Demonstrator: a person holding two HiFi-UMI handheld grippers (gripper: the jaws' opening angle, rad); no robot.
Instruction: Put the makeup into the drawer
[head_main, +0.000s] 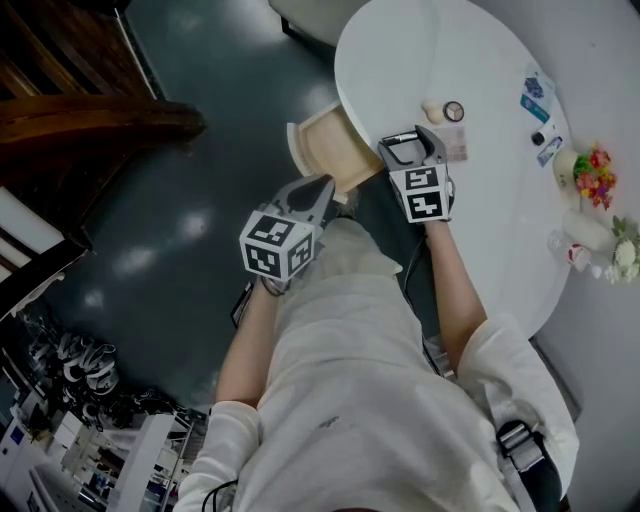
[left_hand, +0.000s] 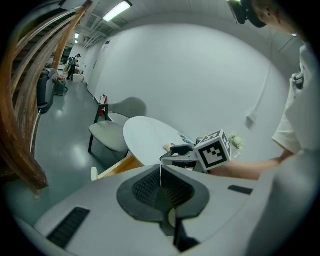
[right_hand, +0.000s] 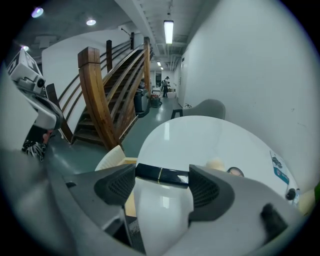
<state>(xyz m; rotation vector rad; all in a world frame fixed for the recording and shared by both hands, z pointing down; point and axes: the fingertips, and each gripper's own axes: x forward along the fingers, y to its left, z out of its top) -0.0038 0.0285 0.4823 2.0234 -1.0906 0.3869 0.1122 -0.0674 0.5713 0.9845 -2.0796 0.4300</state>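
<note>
My right gripper (right_hand: 162, 176) is shut on a slim black makeup tube (right_hand: 174, 175) with a thin gold band, held crosswise between the pads. In the head view this gripper (head_main: 408, 146) hovers at the near edge of the white round table (head_main: 500, 230), right beside the open wooden drawer (head_main: 325, 150). A round beige makeup piece (head_main: 432, 110), a small round compact (head_main: 454, 110) and a flat pinkish palette (head_main: 456, 150) lie on the table just beyond it. My left gripper (head_main: 315, 195) sits below the drawer's front. Its jaws (left_hand: 161, 175) are shut with nothing in them.
Small cards and bottles (head_main: 538, 100), a pot of flowers (head_main: 596, 175) and a white bottle (head_main: 588, 232) line the table's far edge. A grey chair (left_hand: 111, 131) stands behind the table. A wooden staircase (right_hand: 107, 95) rises to the left over dark floor.
</note>
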